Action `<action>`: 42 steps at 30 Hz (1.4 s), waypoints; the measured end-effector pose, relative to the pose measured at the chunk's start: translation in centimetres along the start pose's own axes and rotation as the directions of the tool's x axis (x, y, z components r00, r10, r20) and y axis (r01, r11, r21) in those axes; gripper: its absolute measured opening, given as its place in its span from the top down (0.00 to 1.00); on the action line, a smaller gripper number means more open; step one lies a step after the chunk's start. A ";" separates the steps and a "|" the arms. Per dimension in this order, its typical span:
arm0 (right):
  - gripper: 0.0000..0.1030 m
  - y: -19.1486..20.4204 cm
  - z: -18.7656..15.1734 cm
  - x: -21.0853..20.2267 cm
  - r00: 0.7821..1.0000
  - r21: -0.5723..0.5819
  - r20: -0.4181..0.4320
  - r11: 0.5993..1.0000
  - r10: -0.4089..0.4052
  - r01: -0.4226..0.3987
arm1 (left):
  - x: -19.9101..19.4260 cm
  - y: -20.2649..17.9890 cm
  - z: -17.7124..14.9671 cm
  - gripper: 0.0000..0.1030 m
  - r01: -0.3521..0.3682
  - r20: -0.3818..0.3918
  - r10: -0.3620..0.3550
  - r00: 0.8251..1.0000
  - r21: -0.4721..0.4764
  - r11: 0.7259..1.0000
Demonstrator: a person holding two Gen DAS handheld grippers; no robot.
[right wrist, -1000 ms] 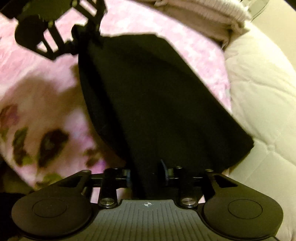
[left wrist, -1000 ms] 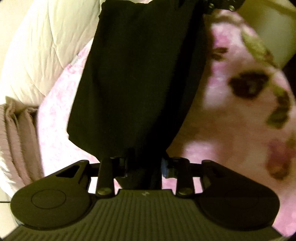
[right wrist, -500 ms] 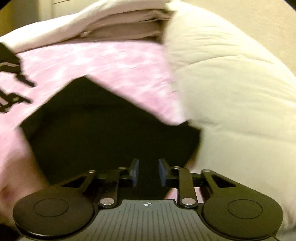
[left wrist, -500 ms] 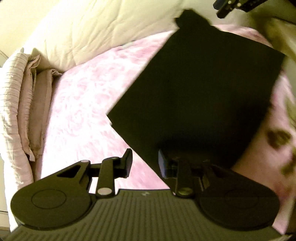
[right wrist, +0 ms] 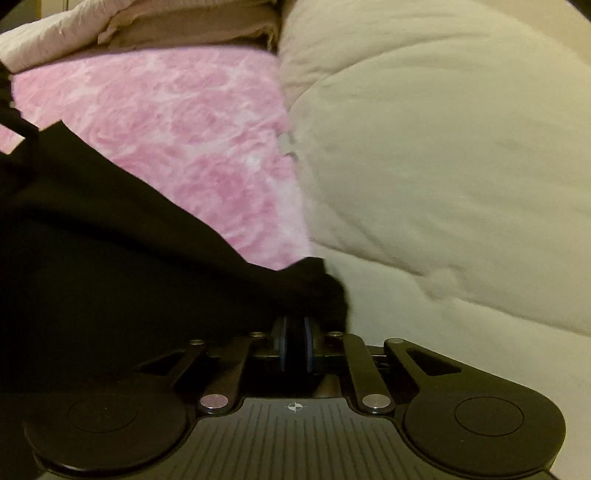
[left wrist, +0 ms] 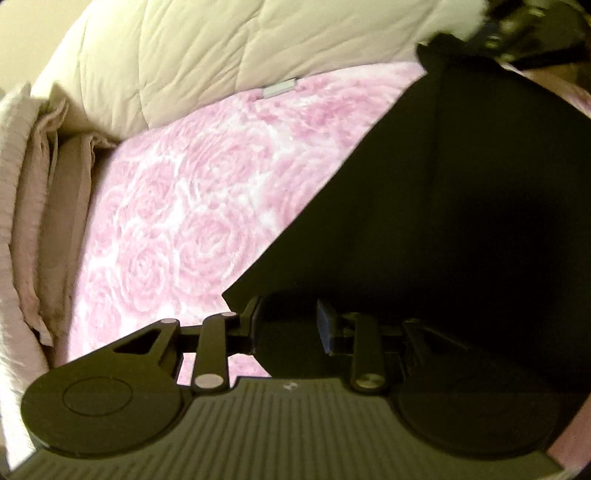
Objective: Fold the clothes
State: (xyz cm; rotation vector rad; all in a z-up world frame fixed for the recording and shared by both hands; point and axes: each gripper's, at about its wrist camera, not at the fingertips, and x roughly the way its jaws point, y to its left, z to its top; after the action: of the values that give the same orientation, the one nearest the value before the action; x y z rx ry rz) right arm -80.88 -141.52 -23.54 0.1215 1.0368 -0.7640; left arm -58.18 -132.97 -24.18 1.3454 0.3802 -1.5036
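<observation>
A black garment [left wrist: 461, 206] lies flat on the pink rose-patterned bedspread [left wrist: 192, 206], filling the right half of the left wrist view. My left gripper [left wrist: 288, 325] is open, its jaws apart over the garment's near corner. In the right wrist view the garment [right wrist: 110, 236] lies at the left. My right gripper [right wrist: 295, 339] is shut on the garment's near corner, right beside the duvet. The right gripper also shows blurred at the top right of the left wrist view [left wrist: 517, 22].
A cream quilted duvet [left wrist: 258, 48] is bunched along the far side of the bed and fills the right of the right wrist view [right wrist: 443, 147]. Folded pale pink bedding [left wrist: 33, 206] is stacked at the left end of the bed.
The garment was hanging between both shut grippers and has been lowered and laid flat on the bedspread. My left gripper has opened and let go. My right gripper still pinches its corner.
</observation>
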 end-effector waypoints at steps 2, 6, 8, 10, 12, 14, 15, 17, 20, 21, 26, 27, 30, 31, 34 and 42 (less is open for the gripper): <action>0.91 -0.1 -0.7 0.4 1.000 0.026 -0.012 0.999 0.019 -0.018 | 0.8 0.4 0.0 0.70 0.017 -0.013 -0.018 1.000 -0.027 0.999; 0.91 0.6 -0.8 -1.3 0.998 0.038 0.024 0.998 0.055 -0.056 | 1.2 0.8 -0.1 0.69 0.032 -0.021 -0.033 0.999 -0.059 0.998; 0.91 1.1 -0.7 -2.4 0.996 0.040 0.047 0.996 0.072 -0.074 | 0.6 1.1 -0.4 0.69 0.022 -0.023 -0.024 0.999 -0.084 0.996; 0.91 1.6 -0.7 -3.5 0.993 0.046 0.067 0.994 0.101 -0.104 | -0.7 1.5 -1.2 0.70 0.005 -0.017 -0.007 1.000 -0.136 0.991; 0.91 2.5 -1.1 -4.9 0.984 0.067 0.071 0.984 0.162 -0.167 | -2.3 1.7 -2.2 0.70 0.001 -0.009 -0.003 1.000 -0.202 0.979; 0.91 3.7 -1.9 -6.0 0.975 0.086 0.068 0.972 0.213 -0.219 | -4.0 1.4 -3.7 0.73 0.029 -0.008 -0.032 0.999 -0.273 0.962; 0.90 4.4 -2.4 -6.4 0.969 0.097 0.067 0.965 0.239 -0.244 | -4.3 0.7 -4.5 0.73 0.038 -0.018 -0.045 0.999 -0.279 0.960; 0.90 5.8 -3.5 -7.1 0.958 0.109 0.064 0.952 0.280 -0.285 | -4.3 -1.0 -6.3 0.73 0.056 -0.043 -0.070 0.997 -0.272 0.961; 0.90 8.2 -5.3 -7.2 0.952 0.101 -0.008 0.947 0.306 -0.304 | -4.5 -3.1 -8.5 0.73 0.070 -0.065 -0.091 0.994 -0.266 0.961; 0.89 8.8 -5.8 -7.1 0.951 0.112 -0.033 0.947 0.307 -0.302 | -5.0 -3.2 -8.8 0.73 0.061 -0.050 -0.077 0.996 -0.267 0.962; 0.83 9.5 -7.4 -10.7 0.979 0.226 -0.020 0.955 0.202 -0.193 | -7.2 -3.9 -10.2 0.74 0.012 0.023 -0.006 1.000 -0.272 0.962; 0.79 9.6 -7.9 -11.5 0.983 0.250 -0.020 0.952 0.184 -0.174 | -7.8 -4.1 -10.7 0.74 0.012 0.038 -0.001 0.999 -0.274 0.962; 0.74 10.6 -9.9 -12.1 0.984 0.315 -0.066 0.939 0.165 -0.137 | -8.0 -5.5 -12.7 0.74 0.044 0.026 -0.038 0.999 -0.246 0.968; 0.73 10.9 -10.6 -12.1 0.983 0.338 -0.086 0.933 0.162 -0.124 | -8.0 -5.9 -13.3 0.74 0.042 0.029 -0.037 0.999 -0.232 0.972; 0.72 12.2 -10.9 -13.4 0.988 0.351 -0.101 0.933 0.120 -0.077 | -9.1 -6.3 -14.9 0.74 0.030 0.048 -0.018 0.999 -0.264 0.964; 0.38 17.6 -10.7 -23.1 0.998 0.365 -0.042 0.930 0.053 -0.034 | -19.1 -7.7 -20.6 0.54 0.091 0.094 -0.053 0.994 -0.456 0.885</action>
State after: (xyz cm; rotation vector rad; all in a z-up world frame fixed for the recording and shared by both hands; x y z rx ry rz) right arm -84.21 -112.02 -14.91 0.4847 0.9281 -0.9109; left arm -56.57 -104.71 -17.24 0.8994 0.6955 -1.4079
